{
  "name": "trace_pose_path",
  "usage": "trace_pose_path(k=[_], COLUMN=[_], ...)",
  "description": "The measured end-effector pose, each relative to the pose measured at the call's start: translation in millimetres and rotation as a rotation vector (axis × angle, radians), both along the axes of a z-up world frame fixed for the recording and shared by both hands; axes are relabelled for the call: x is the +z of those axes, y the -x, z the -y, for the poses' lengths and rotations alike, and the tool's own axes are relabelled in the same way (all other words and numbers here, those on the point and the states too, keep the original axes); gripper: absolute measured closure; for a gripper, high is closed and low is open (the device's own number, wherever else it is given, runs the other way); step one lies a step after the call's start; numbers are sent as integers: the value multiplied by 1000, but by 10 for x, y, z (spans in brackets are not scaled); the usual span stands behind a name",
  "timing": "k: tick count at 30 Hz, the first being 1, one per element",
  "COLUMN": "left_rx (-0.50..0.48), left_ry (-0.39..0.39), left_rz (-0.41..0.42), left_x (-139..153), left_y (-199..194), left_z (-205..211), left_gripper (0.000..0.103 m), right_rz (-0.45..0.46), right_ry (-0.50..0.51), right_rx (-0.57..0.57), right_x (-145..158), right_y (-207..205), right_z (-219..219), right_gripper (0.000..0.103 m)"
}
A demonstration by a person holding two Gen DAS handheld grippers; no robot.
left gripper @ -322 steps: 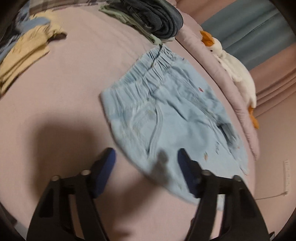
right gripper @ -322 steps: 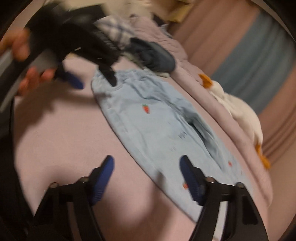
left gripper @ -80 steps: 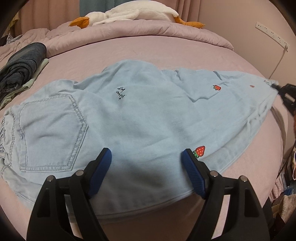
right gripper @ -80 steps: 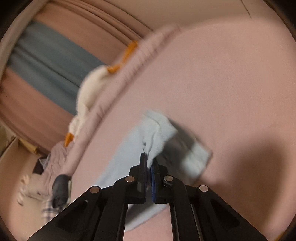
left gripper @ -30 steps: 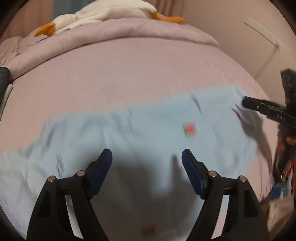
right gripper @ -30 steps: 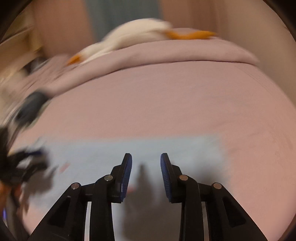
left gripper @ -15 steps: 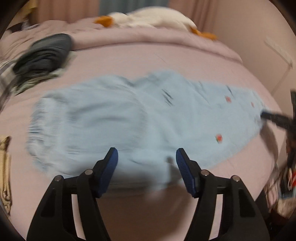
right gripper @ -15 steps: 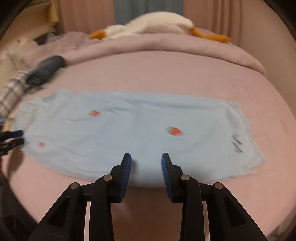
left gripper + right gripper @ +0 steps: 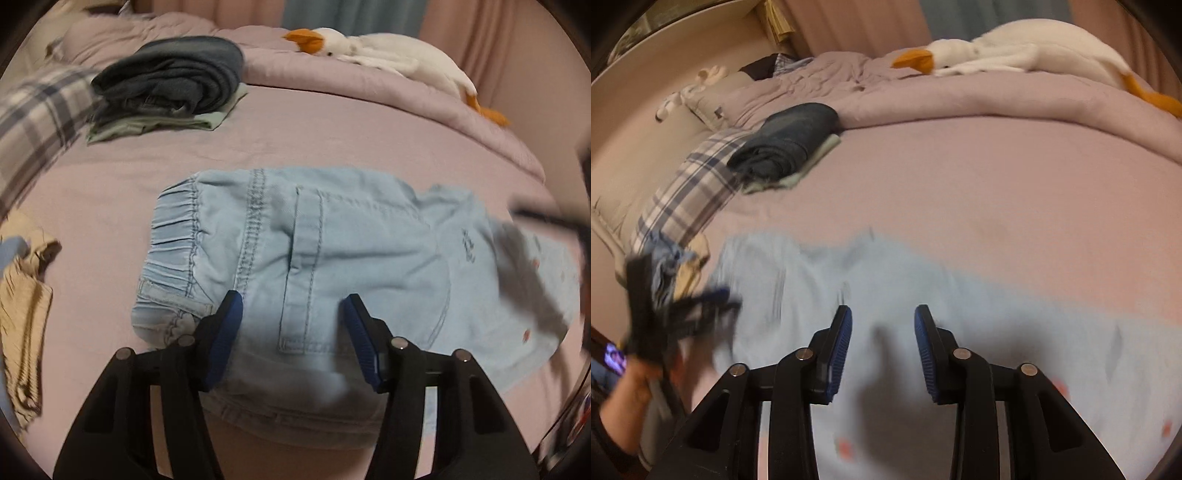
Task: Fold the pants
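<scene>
Light-blue pants [image 9: 332, 251] flat on bed [image 9: 332, 129]; left hand-held gripper [image 9: 291, 325] jaws closing, right hand-held gripper [image 9: 882, 332] jaws opening, both apart, nothing gripped.

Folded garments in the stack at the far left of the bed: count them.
2 visible: dark jeans on top, a pale green piece beneath, both beside the plaid pillow. More could be hidden underneath.

Your pants [image 9: 332, 251] are soft, pale blue denim, matt, with raised stitched seams and a gathered elastic waistband. They lie on a smooth matt mauve bedsheet [image 9: 332, 140]. Your left gripper [image 9: 291, 325] is matt black plastic with ribbed blue rubbery pads [image 9: 225, 332]. The goose toy [image 9: 388, 55] looks plush.
</scene>
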State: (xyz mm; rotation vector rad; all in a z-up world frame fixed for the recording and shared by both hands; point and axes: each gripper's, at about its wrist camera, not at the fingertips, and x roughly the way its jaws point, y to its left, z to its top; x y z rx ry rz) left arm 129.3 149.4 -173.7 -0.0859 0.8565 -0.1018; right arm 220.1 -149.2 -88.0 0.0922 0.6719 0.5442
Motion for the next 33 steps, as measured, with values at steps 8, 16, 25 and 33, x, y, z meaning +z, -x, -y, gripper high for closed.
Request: trace_pose_path(k=[8,16,25,33], left_rx=[-37,-48,-11,-160], left_ry=[44,53,-38,43], left_rz=[42,76,39,123], left_x=[-44,-67,36,494], left_y=[1,48,25,-126], left_z=[-87,-127,-1,643], left_gripper=[46,49,49,31], right_rz=[-287,-273,-135,4], right_ry=[46,87,-25,107], right_rx=[109,200,-16,-88], right_x=[-66,-34,148,74], right_y=[-885,-890,-788,224], right_z=[-358,-479,-72,626], right_gripper=[59,97,96,79])
